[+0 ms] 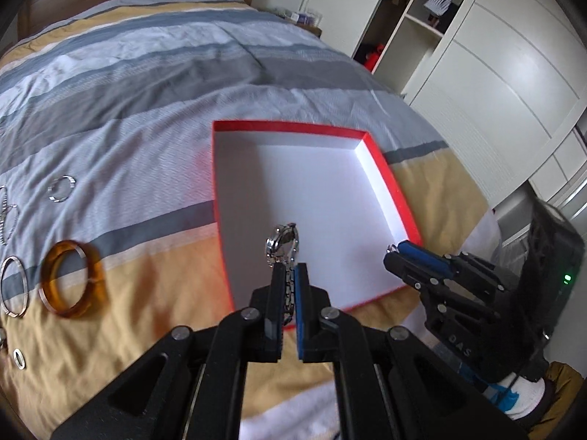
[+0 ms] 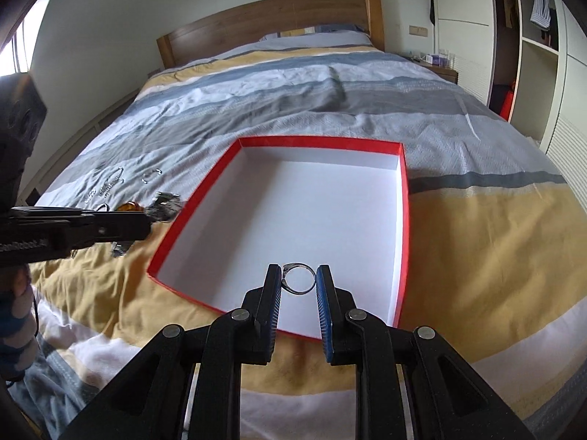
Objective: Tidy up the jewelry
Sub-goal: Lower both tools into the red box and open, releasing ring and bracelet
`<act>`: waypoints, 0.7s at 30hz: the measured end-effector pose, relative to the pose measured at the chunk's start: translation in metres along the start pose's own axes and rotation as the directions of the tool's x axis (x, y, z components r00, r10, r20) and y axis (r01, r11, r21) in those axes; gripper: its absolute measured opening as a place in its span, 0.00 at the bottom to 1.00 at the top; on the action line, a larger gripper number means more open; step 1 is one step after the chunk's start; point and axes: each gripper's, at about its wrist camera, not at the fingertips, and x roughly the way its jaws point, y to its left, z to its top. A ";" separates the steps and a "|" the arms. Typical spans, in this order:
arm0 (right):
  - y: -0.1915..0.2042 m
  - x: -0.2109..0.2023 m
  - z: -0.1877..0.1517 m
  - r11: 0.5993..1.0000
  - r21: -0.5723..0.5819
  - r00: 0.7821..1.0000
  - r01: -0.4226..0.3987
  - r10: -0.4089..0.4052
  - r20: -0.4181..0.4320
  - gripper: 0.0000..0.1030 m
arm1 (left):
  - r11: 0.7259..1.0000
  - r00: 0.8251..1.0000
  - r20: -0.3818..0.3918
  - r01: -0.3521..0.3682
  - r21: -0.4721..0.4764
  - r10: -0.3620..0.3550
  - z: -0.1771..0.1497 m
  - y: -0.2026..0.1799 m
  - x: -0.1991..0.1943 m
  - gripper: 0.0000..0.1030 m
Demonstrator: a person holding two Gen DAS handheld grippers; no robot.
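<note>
We see a bed (image 2: 477,227) with a striped grey, white and mustard duvet, and on it an open red box (image 2: 403,198) with a bare white inside. The left hand-held gripper (image 1: 287,275) is clenched on a silver watch (image 1: 281,244), its round face poking up past the fingertips, over the box's near left corner. The right hand-held gripper (image 2: 298,278) pinches a silver ring (image 2: 299,281) between its 2 pads, above the box's near edge. On the duvet left of the box lie an amber bangle (image 1: 73,280), a thin silver bangle (image 1: 14,286), a small open silver hoop (image 1: 61,187) and a small ring (image 1: 19,358). White letters "DAS" (image 1: 460,345) show on the right hand-held gripper's body; lettering on the left one's body is too blurred to read.
</note>
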 end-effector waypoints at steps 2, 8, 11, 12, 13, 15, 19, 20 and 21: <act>-0.004 0.010 0.001 1.000 -0.009 1.000 -0.001 0.001 -0.015 0.19 | 1.000 1.000 -0.023 -0.017 -0.002 0.017 0.004 0.000 0.022 0.04; -0.014 0.031 0.003 1.000 -0.011 0.999 -0.001 0.001 -0.046 0.19 | 0.995 0.996 -0.049 -0.077 -0.062 0.074 0.004 0.018 0.058 0.04; -0.017 0.040 -0.001 1.000 -0.009 0.998 0.005 -0.006 -0.062 0.19 | 0.991 0.995 -0.043 -0.095 -0.092 0.091 -0.001 0.026 0.062 0.04; -0.017 0.041 -0.002 1.000 -0.011 0.998 0.005 -0.006 -0.059 0.19 | 0.990 0.994 -0.037 -0.106 -0.095 0.103 -0.002 0.026 0.063 0.04; -0.017 0.042 -0.002 1.000 -0.016 0.998 0.006 -0.007 -0.056 0.19 | 0.987 0.992 -0.031 -0.124 -0.100 0.121 -0.004 0.026 0.062 0.06; -0.016 0.043 -0.002 1.000 -0.020 0.999 0.008 -0.009 -0.052 0.19 | 0.978 0.987 -0.022 -0.160 -0.135 0.159 -0.007 0.028 0.061 0.06; -0.014 0.046 -0.002 0.999 -0.035 0.999 -0.002 0.000 -0.045 0.19 | 0.962 0.983 -0.022 -0.184 -0.200 0.183 -0.016 0.035 0.058 0.06; -0.014 0.046 -0.002 0.999 -0.039 0.999 -0.003 0.001 -0.044 0.19 | 0.959 0.982 -0.023 -0.189 -0.211 0.189 -0.019 0.036 0.056 0.06; -0.013 0.047 -0.002 0.999 -0.043 0.999 -0.004 0.002 -0.044 0.19 | 0.956 0.981 -0.023 -0.194 -0.219 0.194 -0.021 0.037 0.055 0.06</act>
